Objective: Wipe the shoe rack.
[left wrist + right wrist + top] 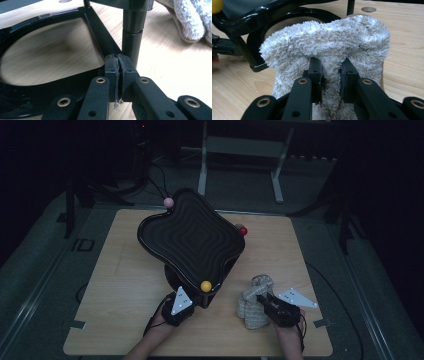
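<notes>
While the right hand-held gripper pinches the fluffy cloth just right of the black tray stand, the left hand-held gripper, closed empty at its base, seems to brace it for wiping next.

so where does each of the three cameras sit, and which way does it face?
High view: above the person's side, looking forward and down at the table; forearms, left gripper and right gripper show.
Left gripper view: along shut jaws toward the black stand.
Right gripper view: along jaws pinching the cloth.
Shared: both gripper views show stand and cloth.
</notes>
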Action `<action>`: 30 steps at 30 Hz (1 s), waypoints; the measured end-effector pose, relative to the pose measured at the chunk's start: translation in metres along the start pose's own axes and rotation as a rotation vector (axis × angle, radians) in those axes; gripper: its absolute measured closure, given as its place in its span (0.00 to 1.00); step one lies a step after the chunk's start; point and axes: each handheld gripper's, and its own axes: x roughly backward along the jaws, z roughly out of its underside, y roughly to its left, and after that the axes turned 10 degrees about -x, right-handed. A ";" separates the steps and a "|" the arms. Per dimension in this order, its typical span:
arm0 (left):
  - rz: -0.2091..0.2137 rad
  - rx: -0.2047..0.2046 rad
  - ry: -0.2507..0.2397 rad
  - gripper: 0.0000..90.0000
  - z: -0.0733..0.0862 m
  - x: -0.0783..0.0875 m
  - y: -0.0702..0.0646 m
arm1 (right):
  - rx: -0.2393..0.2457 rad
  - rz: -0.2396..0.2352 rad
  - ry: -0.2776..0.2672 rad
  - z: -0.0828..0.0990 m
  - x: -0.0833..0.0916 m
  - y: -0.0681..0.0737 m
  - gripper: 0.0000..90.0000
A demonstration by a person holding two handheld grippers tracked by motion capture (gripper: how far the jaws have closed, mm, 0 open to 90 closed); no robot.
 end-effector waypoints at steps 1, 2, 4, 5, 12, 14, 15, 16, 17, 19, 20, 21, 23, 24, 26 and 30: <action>0.000 -0.009 0.003 0.96 -0.002 -0.002 0.000 | 0.001 -0.001 0.000 0.000 0.000 0.000 0.83; 0.001 -0.012 0.004 0.96 -0.003 -0.004 -0.001 | -0.001 -0.002 -0.001 0.000 0.000 0.000 0.83; 0.002 -0.023 0.006 0.95 -0.006 -0.007 -0.001 | 0.001 -0.002 -0.004 0.000 0.001 0.000 0.83; 0.003 -0.026 0.009 0.96 -0.008 -0.009 -0.002 | 0.002 -0.002 -0.003 0.000 0.001 0.000 0.83; 0.016 -0.069 0.010 0.95 -0.021 -0.024 -0.003 | -0.001 -0.001 -0.002 0.000 0.001 -0.002 0.83; 0.015 -0.072 0.001 0.95 -0.024 -0.027 -0.003 | -0.004 -0.001 -0.003 0.000 0.001 -0.003 0.83; 0.013 -0.070 -0.004 0.95 -0.025 -0.029 -0.003 | -0.005 -0.001 -0.002 0.000 0.001 -0.003 0.83; 0.012 -0.062 -0.016 0.95 -0.025 -0.029 -0.002 | -0.004 0.000 -0.003 0.001 0.001 -0.003 0.83; 0.012 -0.057 -0.018 0.95 -0.024 -0.029 -0.001 | -0.004 0.002 -0.004 0.001 0.002 -0.004 0.83; -0.003 -0.029 -0.035 0.94 -0.020 -0.025 0.003 | -0.007 0.002 -0.005 0.001 0.003 -0.005 0.83; -0.009 -0.009 -0.040 0.94 -0.017 -0.022 0.006 | -0.008 0.001 -0.006 0.001 0.003 -0.005 0.83; -0.014 0.002 -0.042 0.93 -0.014 -0.019 0.008 | -0.007 0.001 -0.006 0.001 0.003 -0.005 0.83; -0.044 0.011 -0.042 0.92 -0.007 -0.011 0.014 | -0.005 -0.001 -0.004 0.001 0.003 -0.004 0.83; -0.054 0.028 -0.039 0.92 -0.003 -0.007 0.018 | -0.006 -0.001 -0.004 0.001 0.003 -0.004 0.83; -0.073 0.052 -0.039 0.84 0.005 0.003 0.031 | -0.005 -0.004 -0.004 0.000 0.003 -0.003 0.83; -0.102 0.079 -0.047 0.69 0.015 0.017 0.057 | 0.004 -0.010 -0.001 0.000 0.002 0.001 0.83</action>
